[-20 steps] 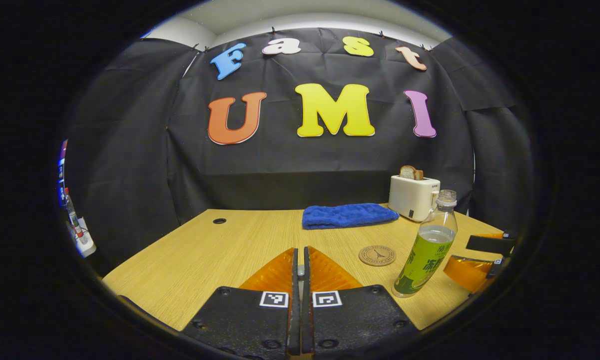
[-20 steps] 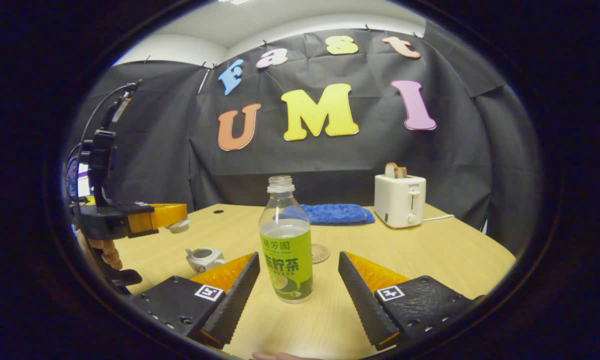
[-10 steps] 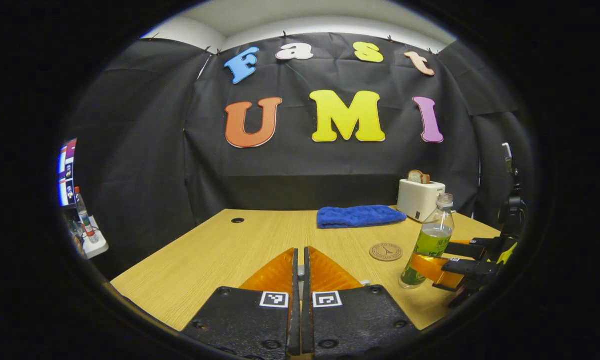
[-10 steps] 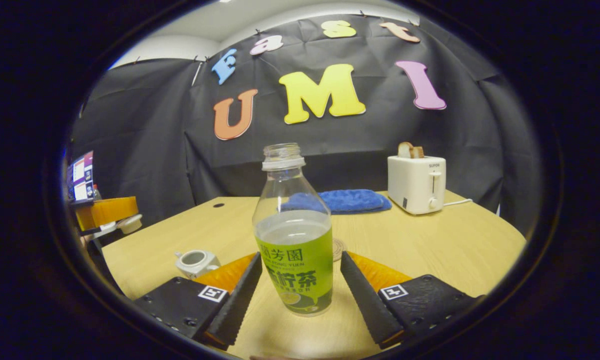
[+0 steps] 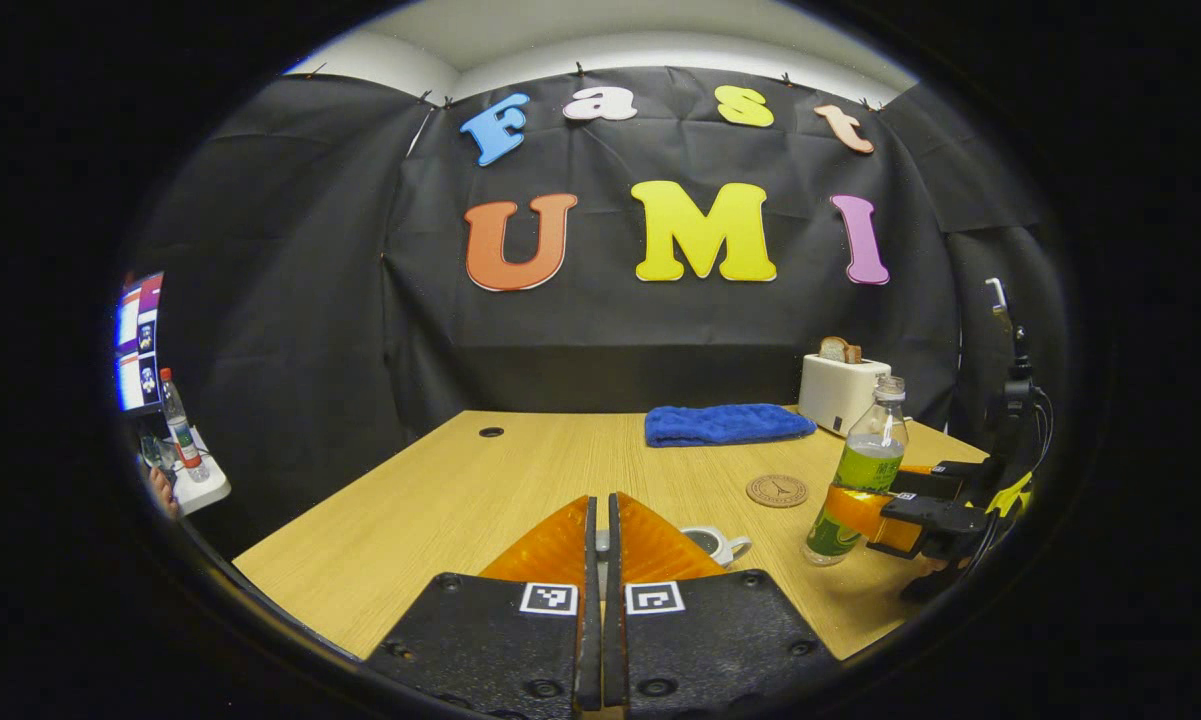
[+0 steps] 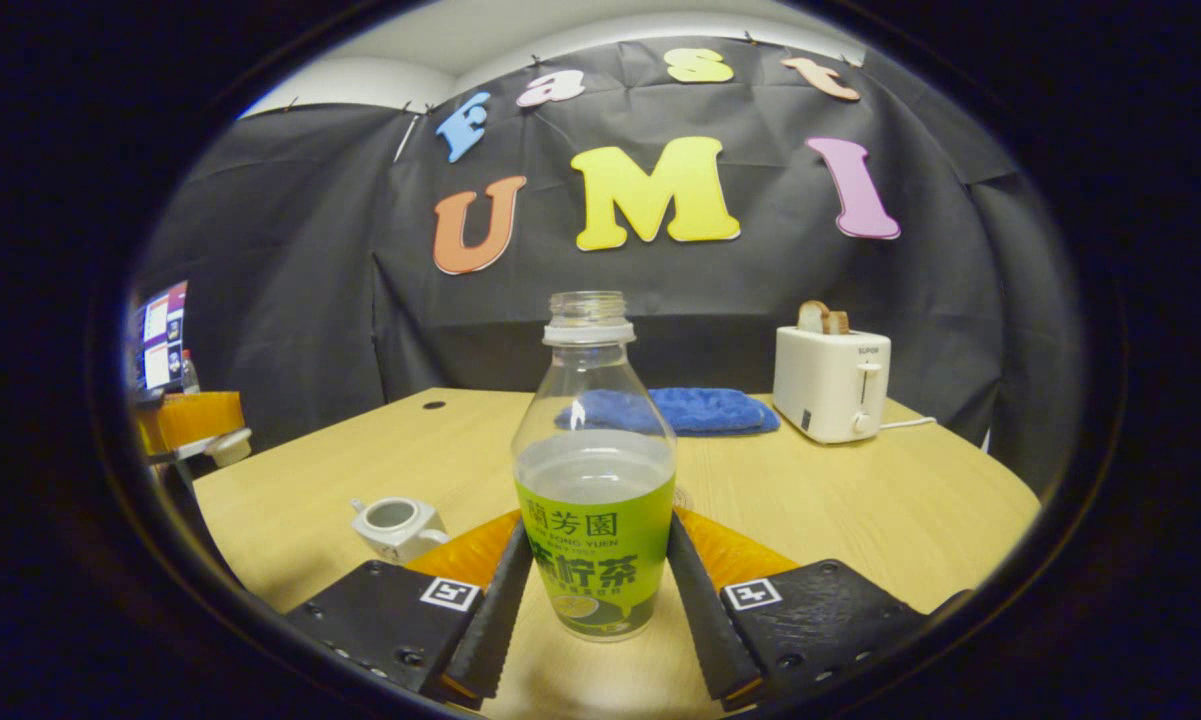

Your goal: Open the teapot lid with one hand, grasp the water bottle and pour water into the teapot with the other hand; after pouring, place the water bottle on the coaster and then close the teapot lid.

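A clear water bottle (image 6: 595, 480) with a green label and no cap stands on the table, part full. My right gripper (image 6: 595, 530) is shut on it, one finger pressed to each side of the label. The left gripper view shows that bottle (image 5: 863, 465) at the right with the right gripper (image 5: 875, 515) around its lower half. A small white teapot (image 6: 395, 525) sits open to the bottle's left, and the same teapot (image 5: 717, 545) shows just right of my left gripper (image 5: 601, 505). The left gripper (image 6: 198, 420) hangs above the table's left side, shut on the white lid (image 6: 228, 446). The round coaster (image 5: 777, 490) lies beyond the teapot.
A folded blue towel (image 5: 725, 423) lies at the back of the wooden table (image 5: 440, 500). A white toaster (image 6: 830, 385) with bread in it stands at the back right, its cord trailing right. A shelf with a bottle (image 5: 175, 420) is off the table's left.
The right gripper's fingers have moved in around the bottle and shut on its label. My left gripper has drawn back with the lid, bringing the teapot into its view.
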The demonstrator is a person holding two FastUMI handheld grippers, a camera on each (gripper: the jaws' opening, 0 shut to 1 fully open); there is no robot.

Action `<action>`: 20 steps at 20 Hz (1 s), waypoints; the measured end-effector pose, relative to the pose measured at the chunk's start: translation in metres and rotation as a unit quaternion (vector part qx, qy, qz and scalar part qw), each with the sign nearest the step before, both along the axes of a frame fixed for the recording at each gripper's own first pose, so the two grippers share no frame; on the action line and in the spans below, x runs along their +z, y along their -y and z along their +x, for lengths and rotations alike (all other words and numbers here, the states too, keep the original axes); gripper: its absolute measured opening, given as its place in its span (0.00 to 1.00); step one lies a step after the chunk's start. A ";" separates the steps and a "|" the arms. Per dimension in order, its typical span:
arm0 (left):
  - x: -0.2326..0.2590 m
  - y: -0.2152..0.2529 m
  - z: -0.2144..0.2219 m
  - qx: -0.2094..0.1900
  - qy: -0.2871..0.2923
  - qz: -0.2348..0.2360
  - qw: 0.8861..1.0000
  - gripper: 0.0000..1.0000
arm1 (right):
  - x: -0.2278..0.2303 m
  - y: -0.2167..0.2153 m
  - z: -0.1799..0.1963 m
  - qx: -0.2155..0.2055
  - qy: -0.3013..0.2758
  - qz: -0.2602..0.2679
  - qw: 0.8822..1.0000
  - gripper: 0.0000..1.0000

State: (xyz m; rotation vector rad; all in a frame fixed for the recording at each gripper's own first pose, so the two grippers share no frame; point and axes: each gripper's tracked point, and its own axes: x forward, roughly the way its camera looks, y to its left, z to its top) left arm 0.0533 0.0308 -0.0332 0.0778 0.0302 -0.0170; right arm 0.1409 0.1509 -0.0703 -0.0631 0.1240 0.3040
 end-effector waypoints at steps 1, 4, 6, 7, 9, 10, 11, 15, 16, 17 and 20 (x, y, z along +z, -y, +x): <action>0.004 -0.001 -0.002 -0.002 0.004 -0.004 1.000 0.03 | 0.002 0.001 -0.003 -0.001 0.003 -0.010 1.000 0.73; 0.011 -0.006 -0.010 -0.009 0.011 -0.012 1.000 0.04 | 0.004 0.007 -0.013 -0.011 0.005 -0.042 0.999 0.72; 0.013 -0.008 -0.013 -0.015 0.011 -0.014 1.000 0.04 | 0.005 0.009 -0.020 -0.012 0.006 -0.069 0.998 0.72; 0.012 -0.010 -0.015 -0.018 0.009 -0.015 1.000 0.03 | 0.004 0.010 -0.022 -0.014 0.005 -0.085 0.996 0.72; 0.010 -0.010 -0.015 -0.024 0.001 -0.017 1.000 0.03 | 0.003 0.010 -0.026 -0.016 0.004 -0.121 0.992 0.72; 0.008 -0.011 -0.016 -0.026 -0.002 -0.016 1.000 0.04 | 0.003 0.010 -0.026 -0.020 0.005 -0.140 0.990 0.72; 0.008 -0.012 -0.017 -0.027 -0.003 -0.011 1.000 0.03 | 0.005 0.012 -0.026 -0.025 0.008 -0.157 0.987 0.72; 0.006 -0.014 -0.018 -0.037 -0.008 -0.009 0.999 0.03 | 0.009 0.008 -0.023 -0.041 0.017 -0.233 0.971 0.72; 0.002 -0.016 -0.017 -0.038 -0.014 -0.013 0.999 0.04 | 0.010 0.006 -0.023 -0.042 0.022 -0.253 0.966 0.71; 0.000 -0.018 -0.017 -0.037 -0.019 -0.015 0.999 0.03 | 0.009 0.005 -0.022 -0.043 0.025 -0.273 0.961 0.71; -0.002 -0.028 -0.015 -0.034 -0.024 -0.023 0.999 0.03 | 0.007 -0.006 -0.017 -0.040 0.030 -0.328 0.943 0.71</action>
